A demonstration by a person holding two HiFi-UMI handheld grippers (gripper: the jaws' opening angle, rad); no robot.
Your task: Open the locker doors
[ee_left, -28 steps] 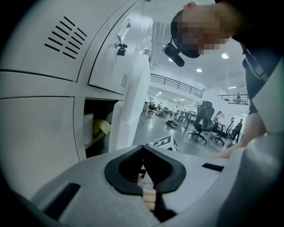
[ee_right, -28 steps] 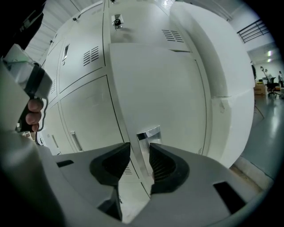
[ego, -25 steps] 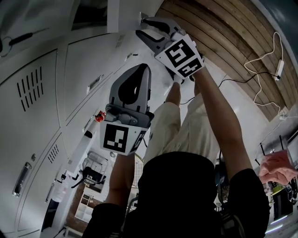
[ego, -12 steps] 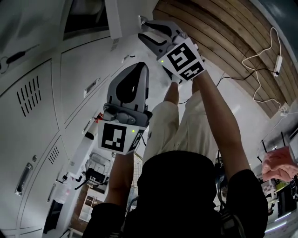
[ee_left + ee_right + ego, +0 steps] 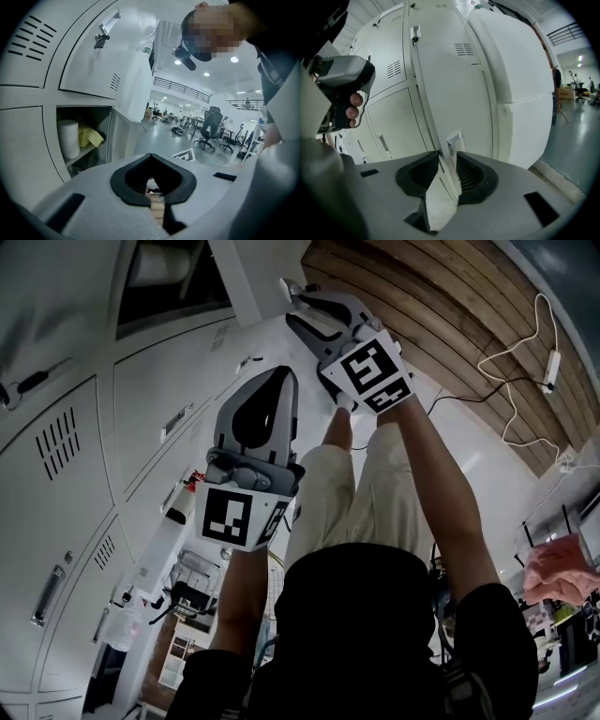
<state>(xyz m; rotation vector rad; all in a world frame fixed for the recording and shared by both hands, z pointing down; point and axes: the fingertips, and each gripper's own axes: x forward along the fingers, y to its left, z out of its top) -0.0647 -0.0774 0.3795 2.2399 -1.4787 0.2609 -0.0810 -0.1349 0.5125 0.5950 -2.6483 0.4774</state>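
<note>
A bank of white lockers (image 5: 84, 456) fills the left of the head view. My right gripper (image 5: 292, 294) is raised at the top, at the edge of a white locker door (image 5: 246, 282), beside a dark open compartment (image 5: 169, 282). In the right gripper view the door's edge with its metal latch tab (image 5: 454, 139) runs between the pads (image 5: 468, 173) of my right gripper (image 5: 446, 161); its jaws are closing on it. My left gripper (image 5: 272, 376) hangs lower, shut and empty, apart from the lockers. Seen from its own camera, my left gripper (image 5: 150, 157) has its tips together.
The left gripper view shows an open compartment holding a white roll (image 5: 69, 138) and a yellow cloth (image 5: 91, 137), with a swung-out door (image 5: 89, 51) above. Office chairs (image 5: 209, 126) stand beyond. A white cable (image 5: 525, 343) lies on wooden boards. Another person's hand (image 5: 558, 573) is at the right.
The dark open compartment at the top shows wider now. My right gripper has stayed at the door's edge, shifting slightly right. The left gripper has barely moved.
</note>
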